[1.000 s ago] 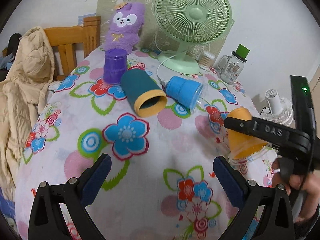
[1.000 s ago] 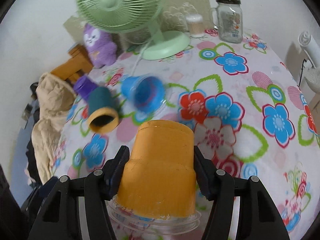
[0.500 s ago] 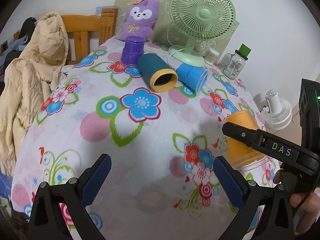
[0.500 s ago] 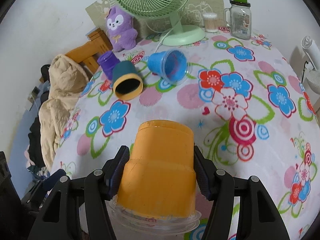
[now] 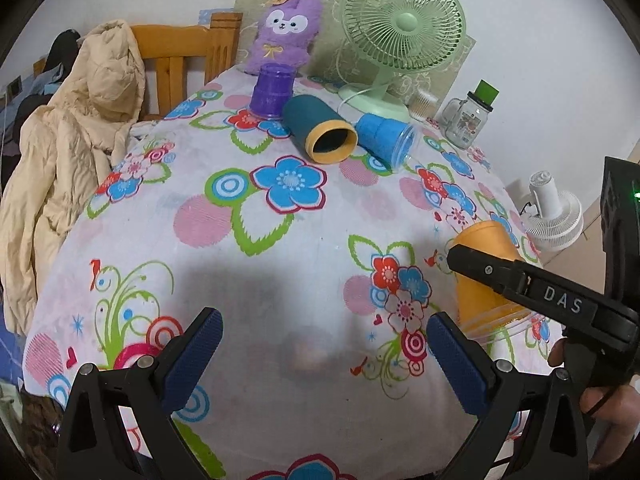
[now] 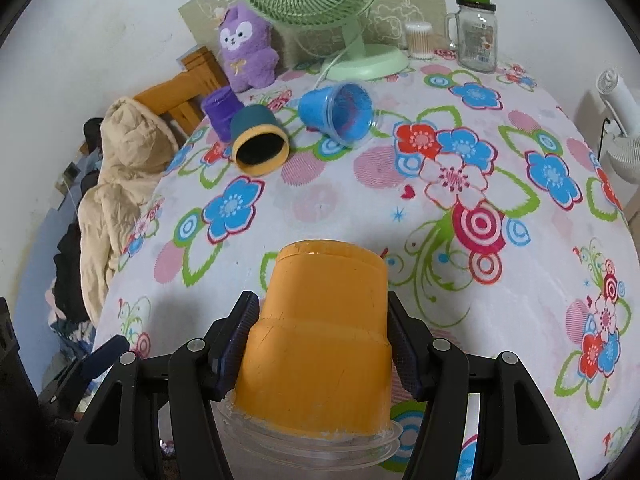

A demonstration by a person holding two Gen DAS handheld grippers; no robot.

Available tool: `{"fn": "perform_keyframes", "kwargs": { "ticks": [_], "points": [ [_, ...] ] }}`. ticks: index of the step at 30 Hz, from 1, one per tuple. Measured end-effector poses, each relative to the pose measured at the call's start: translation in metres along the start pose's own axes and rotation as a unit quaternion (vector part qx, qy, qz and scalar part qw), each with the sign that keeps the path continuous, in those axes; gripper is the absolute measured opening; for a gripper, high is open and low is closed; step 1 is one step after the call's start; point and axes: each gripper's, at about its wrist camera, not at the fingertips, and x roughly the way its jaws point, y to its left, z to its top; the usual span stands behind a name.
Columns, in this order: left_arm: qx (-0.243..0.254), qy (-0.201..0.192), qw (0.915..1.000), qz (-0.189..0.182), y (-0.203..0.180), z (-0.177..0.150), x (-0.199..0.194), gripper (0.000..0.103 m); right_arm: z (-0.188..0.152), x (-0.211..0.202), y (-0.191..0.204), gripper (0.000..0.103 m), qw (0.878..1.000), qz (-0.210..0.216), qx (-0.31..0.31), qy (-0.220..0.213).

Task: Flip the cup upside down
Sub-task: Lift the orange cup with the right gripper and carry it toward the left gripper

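Flowered tablecloth (image 5: 280,280) under cups (image 5: 320,130), fan (image 5: 400,32), jar (image 5: 466,122).

Left gripper (image 5: 324,354): black plastic frame with triangular cut-outs, silver screws at the joints, fingers (image 5: 192,358) faced with dark blue knurled pads. Right gripper (image 6: 320,344): same black frame, silver screws, dark blue ribbed pads (image 6: 236,336). Its side, in the left wrist view, carries white "DAS" lettering and a black housing with a green indicator light. Right hand (image 5: 600,404): bare skin.
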Motion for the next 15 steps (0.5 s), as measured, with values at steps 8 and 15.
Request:
{"fn": "perform_keyframes", "kwargs": {
  "ticks": [8, 15],
  "points": [
    [-0.010, 0.006, 0.9999, 0.006, 0.010, -0.011, -0.001, 0.103, -0.008, 0.010, 0.005, 0.065, 1.000, -0.005, -0.010, 0.014],
    [-0.019, 0.006, 0.9998, 0.005, 0.015, -0.013, -0.001, 0.103, -0.017, 0.018, 0.007, 0.065, 0.999, -0.010, -0.014, 0.030]
  ]
}}
